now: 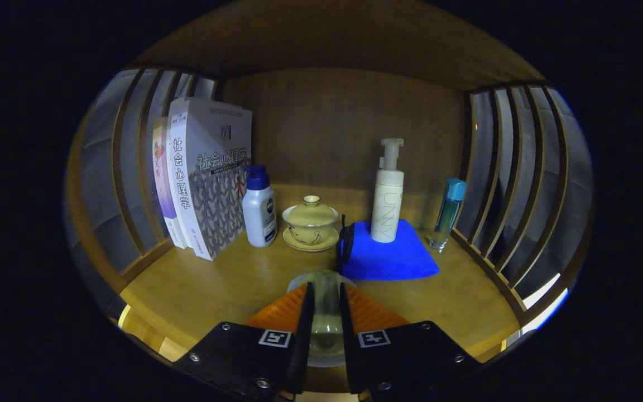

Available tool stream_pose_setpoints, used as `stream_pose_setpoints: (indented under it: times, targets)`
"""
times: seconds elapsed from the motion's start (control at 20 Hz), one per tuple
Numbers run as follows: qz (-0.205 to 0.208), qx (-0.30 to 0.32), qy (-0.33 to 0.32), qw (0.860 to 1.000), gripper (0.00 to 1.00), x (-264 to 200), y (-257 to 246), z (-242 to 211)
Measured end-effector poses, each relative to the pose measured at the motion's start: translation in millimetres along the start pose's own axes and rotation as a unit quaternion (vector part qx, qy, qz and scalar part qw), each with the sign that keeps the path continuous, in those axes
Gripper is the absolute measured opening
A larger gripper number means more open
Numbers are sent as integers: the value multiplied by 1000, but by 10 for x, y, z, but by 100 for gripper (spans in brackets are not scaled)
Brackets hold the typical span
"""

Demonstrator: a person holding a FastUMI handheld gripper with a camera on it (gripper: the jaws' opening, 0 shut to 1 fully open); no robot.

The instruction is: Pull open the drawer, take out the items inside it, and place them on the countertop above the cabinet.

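Gripper view: the gripper (326,301) pinches a clear glass (325,318) between both fingers, held over the worktop (204,290). Beyond it stand a blue cloth (388,257), pump bottle (387,195), lidded teacup (310,223), lotion bottle (259,209) and books (204,173).

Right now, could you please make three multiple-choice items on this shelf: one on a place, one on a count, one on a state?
1. The pump bottle stands on:
A. blue cloth
B. books
C. saucer

2. Bottles on the shelf:
A. one
B. three
C. five

3. The tongs are:
A. wide open
B. shut on a glass
C. shut on a book

Answers:
1 A, its base rests on the cloth.
2 B, the pump bottle, one beside the books, one at the slats.
3 B, both fingers press the glass.
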State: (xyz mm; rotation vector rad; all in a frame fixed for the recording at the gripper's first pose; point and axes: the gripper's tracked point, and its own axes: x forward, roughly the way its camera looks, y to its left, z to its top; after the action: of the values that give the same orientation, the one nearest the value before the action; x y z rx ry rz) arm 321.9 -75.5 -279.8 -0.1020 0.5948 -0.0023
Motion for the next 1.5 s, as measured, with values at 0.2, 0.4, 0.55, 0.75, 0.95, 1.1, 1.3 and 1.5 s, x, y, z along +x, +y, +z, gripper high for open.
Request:
stream_pose_setpoints:
  times: [0.2,0.4,0.55,0.75,0.95,1.1,1.3,1.5]
  targets:
    - [4,41,-57,998,76,-275,-14,198]
    - [-2,59,-147,987,95,-961,-92,518]
    - [0,42,-212,976,94,-1622,-14,653]
    - [-9,3,-254,967,93,-2362,119,471]
    - [16,-12,-272,962,94,-2947,453,53]
    - [27,-9,-281,959,94,-3295,625,-342]
    - [21,-5,-275,961,95,-3559,677,-801]
    - [18,-2,-234,972,95,-3467,664,-1300]
